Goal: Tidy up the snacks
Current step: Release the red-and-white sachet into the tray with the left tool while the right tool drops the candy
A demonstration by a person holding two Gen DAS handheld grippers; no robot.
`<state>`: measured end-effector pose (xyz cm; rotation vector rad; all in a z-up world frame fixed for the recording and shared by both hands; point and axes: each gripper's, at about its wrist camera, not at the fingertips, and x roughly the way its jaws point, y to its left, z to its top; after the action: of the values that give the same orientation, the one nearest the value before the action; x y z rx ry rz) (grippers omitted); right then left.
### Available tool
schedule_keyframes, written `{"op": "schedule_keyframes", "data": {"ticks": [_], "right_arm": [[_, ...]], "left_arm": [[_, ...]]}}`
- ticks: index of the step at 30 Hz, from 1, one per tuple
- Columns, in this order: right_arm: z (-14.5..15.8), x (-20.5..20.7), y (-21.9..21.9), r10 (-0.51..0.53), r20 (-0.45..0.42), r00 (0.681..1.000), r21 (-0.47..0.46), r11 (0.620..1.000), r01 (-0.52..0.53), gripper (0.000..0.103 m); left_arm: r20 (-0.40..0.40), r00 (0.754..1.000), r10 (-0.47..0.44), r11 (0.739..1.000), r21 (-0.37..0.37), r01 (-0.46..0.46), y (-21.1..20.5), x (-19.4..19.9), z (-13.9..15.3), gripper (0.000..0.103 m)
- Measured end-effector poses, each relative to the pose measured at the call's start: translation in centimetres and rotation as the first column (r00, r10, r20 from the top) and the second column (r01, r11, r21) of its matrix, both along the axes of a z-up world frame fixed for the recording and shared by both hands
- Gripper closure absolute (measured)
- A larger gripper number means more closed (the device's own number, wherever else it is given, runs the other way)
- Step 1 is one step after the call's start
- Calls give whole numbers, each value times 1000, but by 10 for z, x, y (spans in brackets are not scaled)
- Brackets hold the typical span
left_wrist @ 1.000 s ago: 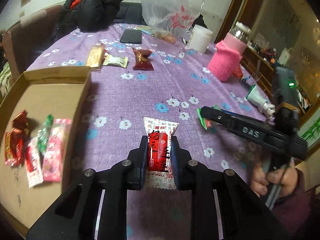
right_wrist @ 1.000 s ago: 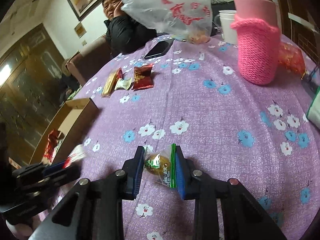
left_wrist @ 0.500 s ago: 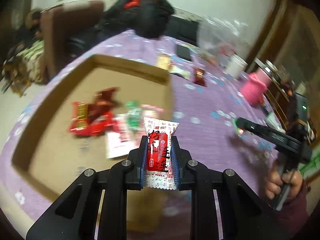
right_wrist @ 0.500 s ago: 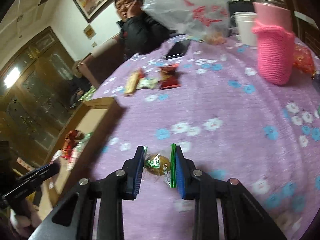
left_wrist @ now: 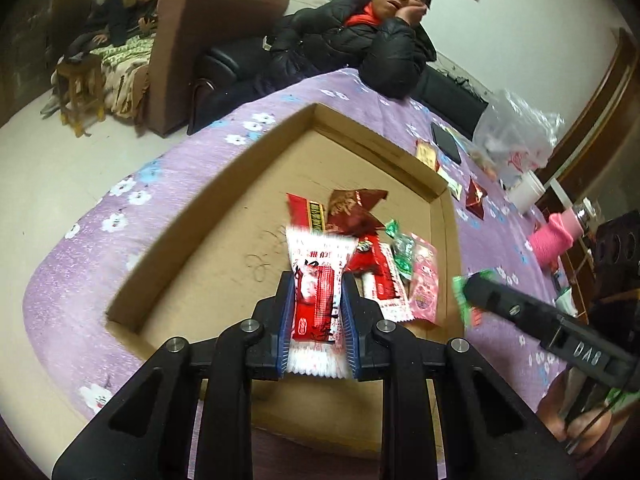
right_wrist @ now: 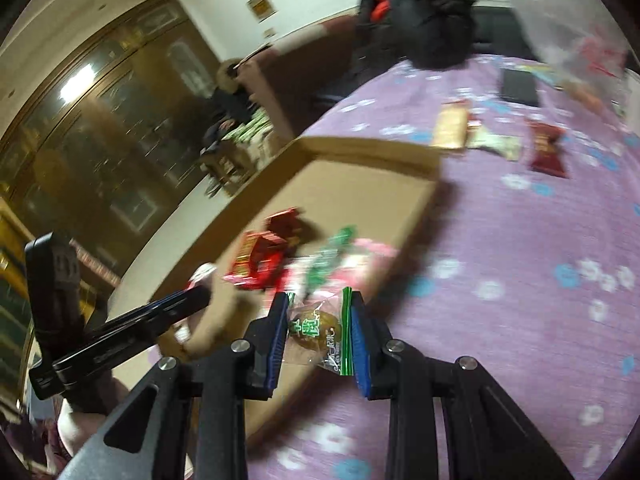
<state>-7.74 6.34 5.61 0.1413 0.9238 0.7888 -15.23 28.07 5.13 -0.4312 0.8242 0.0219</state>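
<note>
Since a second ago both grippers are shifting from open purple tablecloth (left_wrist: 100, 264) to the cardboard tray (left_wrist: 360, 148). Left gripper (left_wrist: 318, 312) is clamping a red-and-white snack packet (left_wrist: 316, 280) over the tray floor, beside the snack pile (left_wrist: 384, 256); bare cardboard lying leftward. Right gripper (right_wrist: 318, 332) is pinching a clear green-edged candy packet (right_wrist: 320, 332) above the tray's near wall

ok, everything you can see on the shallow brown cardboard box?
The shallow brown cardboard box is an open tray with low walls, lying flat on the purple flowered tablecloth. Pen scribbles mark its bare floor. A cluster of red, green and pink wrapped snacks lies toward its right side.
</note>
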Motion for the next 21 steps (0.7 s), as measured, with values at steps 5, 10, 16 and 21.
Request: {"op": "schedule_keyframes", "data": {"ticks": [5, 10, 16, 21], "right_arm": [[-13, -9, 37, 62, -25, 998, -31, 998, -63, 70], [-25, -15, 47, 83, -47, 995, -51, 995, -85, 68], [-10, -22, 29, 36, 9, 999, -43, 998, -36, 66], [-1, -38, 6, -16, 63, 998, -41, 999, 18, 60]], "left_arm": [[10, 1000, 3, 1000, -28, -3, 8, -5, 2, 82], [-3, 1000, 4, 1000, -25, -4, 10, -6, 6, 75], [-3, 1000, -9, 1000, 8, 9, -2, -11, 14, 75], [19, 999, -30, 993, 116, 28, -27, -21, 28, 75]]}}
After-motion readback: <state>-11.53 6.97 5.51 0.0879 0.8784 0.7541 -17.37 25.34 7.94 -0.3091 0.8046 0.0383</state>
